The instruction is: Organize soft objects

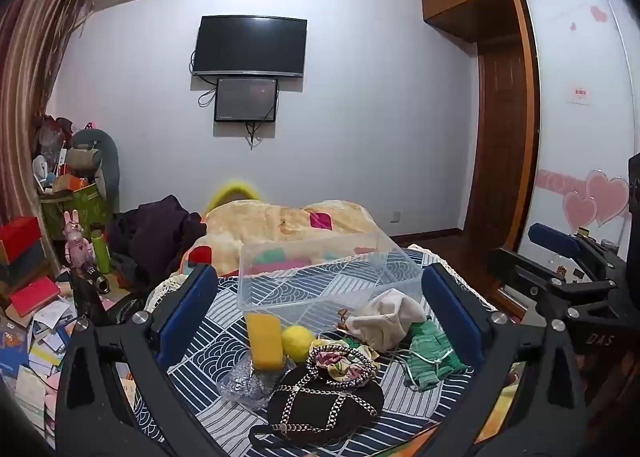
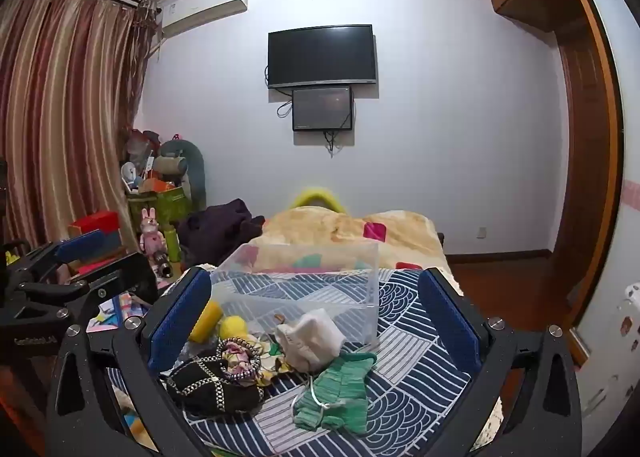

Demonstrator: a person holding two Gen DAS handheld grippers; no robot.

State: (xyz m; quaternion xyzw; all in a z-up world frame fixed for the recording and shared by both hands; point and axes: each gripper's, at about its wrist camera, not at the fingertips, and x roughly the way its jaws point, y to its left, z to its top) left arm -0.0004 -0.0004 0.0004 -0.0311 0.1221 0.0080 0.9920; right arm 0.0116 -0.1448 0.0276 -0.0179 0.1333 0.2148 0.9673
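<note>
Soft things lie in a heap on the blue-and-white patterned cloth [image 1: 224, 337] in front of an empty clear plastic bin [image 1: 320, 277]: a yellow sponge [image 1: 264, 341], a yellow ball [image 1: 297, 341], a white cloth pouch [image 1: 386, 319], a green knit piece [image 1: 432, 353], a black bag with chain trim [image 1: 324, 405] and a floral scrunchie [image 1: 340, 363]. My left gripper [image 1: 316, 313] is open and empty above the heap. My right gripper [image 2: 316, 317] is open and empty, with the green knit piece [image 2: 340, 389], the pouch [image 2: 310, 339], the bag [image 2: 212, 385] and the bin [image 2: 300, 281] before it.
A beige blanket [image 1: 280, 225] and dark clothes [image 1: 156, 237] lie on the bed beyond the bin. Boxes, books and a pink rabbit figure [image 1: 76, 241] crowd the left side. A wardrobe [image 1: 576, 105] stands at right. The right gripper's body [image 1: 568, 269] shows at the left view's right edge.
</note>
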